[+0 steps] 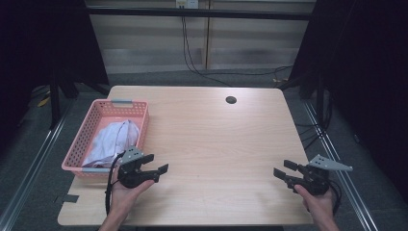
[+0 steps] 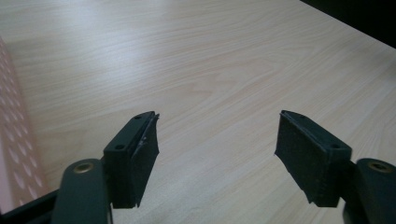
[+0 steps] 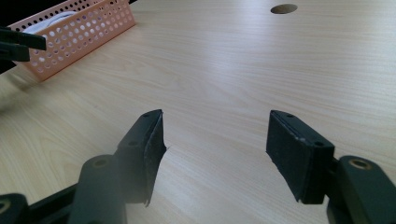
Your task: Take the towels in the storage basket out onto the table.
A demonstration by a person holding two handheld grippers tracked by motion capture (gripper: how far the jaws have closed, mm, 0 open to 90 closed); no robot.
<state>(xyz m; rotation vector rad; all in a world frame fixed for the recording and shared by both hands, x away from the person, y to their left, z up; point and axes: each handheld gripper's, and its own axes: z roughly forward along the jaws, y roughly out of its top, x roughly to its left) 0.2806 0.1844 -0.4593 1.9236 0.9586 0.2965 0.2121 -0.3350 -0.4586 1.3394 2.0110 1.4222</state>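
A pale lilac-white cloth (image 1: 114, 139) lies crumpled in loose folds inside a pink perforated basket (image 1: 87, 126), which sits at the left edge of the counter (image 1: 216, 144), running from near the far left corner towards the near one. The cloth fills most of the basket's floor, bunched towards its right wall and near end. The basket has grey handle strips at its far and near ends. In the right gripper view the basket (image 3: 79, 35) shows at the upper left, a strip of white cloth (image 3: 51, 21) visible above its rim.

The left tongs (image 1: 156, 163) are held just beside the basket's near right corner, level over the counter and pointing right, jaws wide apart with nothing between them; the left gripper view shows bare wood between the pads (image 2: 140, 158). The right tongs (image 1: 284, 171) hover near the right edge towards the near corner, pointing left, jaws likewise wide and empty. A round hole (image 1: 231, 100) lies near the far edge.
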